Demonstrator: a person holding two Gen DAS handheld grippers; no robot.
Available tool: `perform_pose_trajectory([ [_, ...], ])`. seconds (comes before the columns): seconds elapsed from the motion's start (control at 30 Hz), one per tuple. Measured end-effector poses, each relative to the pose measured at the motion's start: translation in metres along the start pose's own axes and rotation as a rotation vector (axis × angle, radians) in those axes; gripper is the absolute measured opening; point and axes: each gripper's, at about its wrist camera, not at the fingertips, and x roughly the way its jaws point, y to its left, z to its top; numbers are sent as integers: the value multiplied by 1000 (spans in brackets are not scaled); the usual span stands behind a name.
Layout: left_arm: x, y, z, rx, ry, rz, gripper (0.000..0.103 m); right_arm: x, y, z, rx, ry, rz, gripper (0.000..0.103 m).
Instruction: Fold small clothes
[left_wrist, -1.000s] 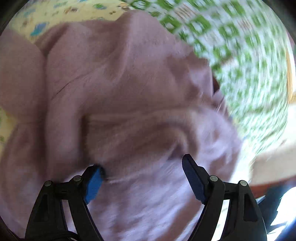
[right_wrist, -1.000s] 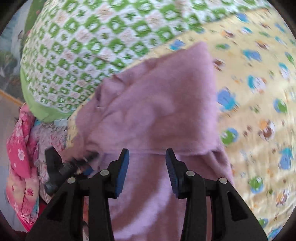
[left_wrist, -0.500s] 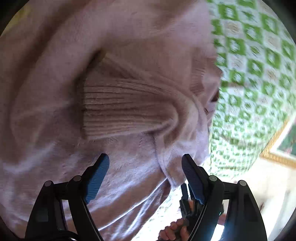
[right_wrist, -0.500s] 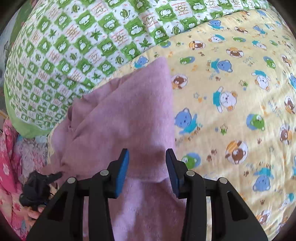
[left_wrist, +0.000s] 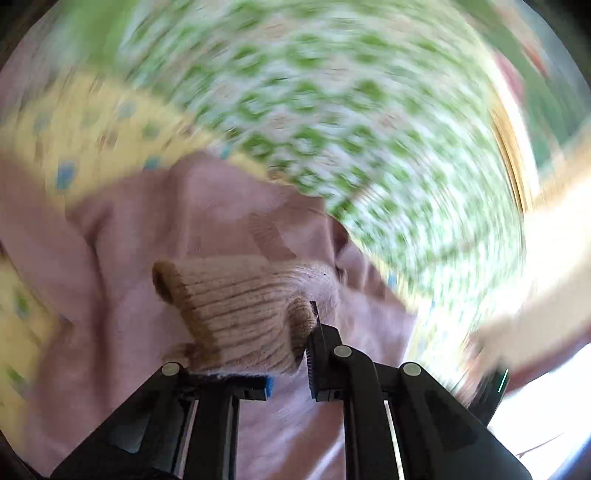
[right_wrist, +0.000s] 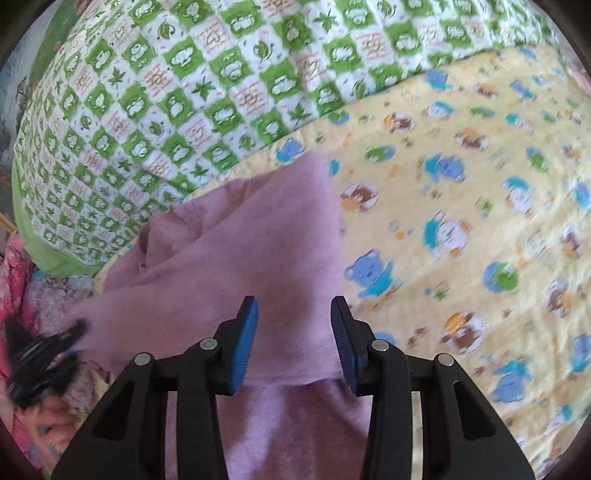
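A small pink-mauve knit garment (right_wrist: 258, 251) lies partly folded on a yellow cartoon-print blanket (right_wrist: 461, 206). In the left wrist view my left gripper (left_wrist: 290, 369) is shut on the garment's ribbed cuff (left_wrist: 236, 306), which bunches up between the fingers; the rest of the garment (left_wrist: 147, 229) spreads beyond it. In the right wrist view my right gripper (right_wrist: 293, 343) is open, its blue pads either side of the garment's folded edge, touching nothing. The left gripper (right_wrist: 40, 354) shows blurred at the garment's left corner.
A green-and-white checked quilt (right_wrist: 184, 92) lies behind the yellow blanket, also blurred in the left wrist view (left_wrist: 351, 129). Pink floral fabric (right_wrist: 14, 266) is piled at the left edge. A wooden bed edge (left_wrist: 513, 147) shows at right.
My left gripper has closed on the ribbed cuff and swung fast, blurring its view. My right gripper has stayed open over the garment, which has shifted slightly.
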Motion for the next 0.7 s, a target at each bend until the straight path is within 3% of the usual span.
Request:
perform_pose_trajectory([
  [0.03,5,1,-8,63,27,11,15,2,-2,1,0,9,-2,42],
  [0.1,28,22,-29,115,127,118,25,10,-5,3,4,25,-4,42],
  [0.17,38,52,-42,56,199,142,27,17,-4,3,-4,45,-12,42],
  [0.2,38,61,-46,20,217,138,34,20,-3,3,-13,54,-11,42],
  [0.23,34,69,-49,-12,214,129,39,22,-1,2,-22,58,-13,43],
  [0.3,27,77,-51,-74,198,89,61,26,2,3,-48,60,-33,48],
  [0.43,23,89,-62,-149,216,64,67,35,1,8,-53,49,-58,54],
  [0.53,34,91,-52,-270,198,52,68,45,-2,19,-36,36,-61,54],
  [0.57,36,95,-48,-317,177,55,67,48,-3,23,-29,30,-61,54],
  [0.63,32,104,-42,-343,150,89,53,56,-4,31,-25,23,-53,54],
  [0.67,37,102,-39,-317,141,107,22,60,-4,34,-31,22,-55,54],
  [0.7,41,99,-35,-282,147,113,10,65,-2,37,-52,28,-52,52],
])
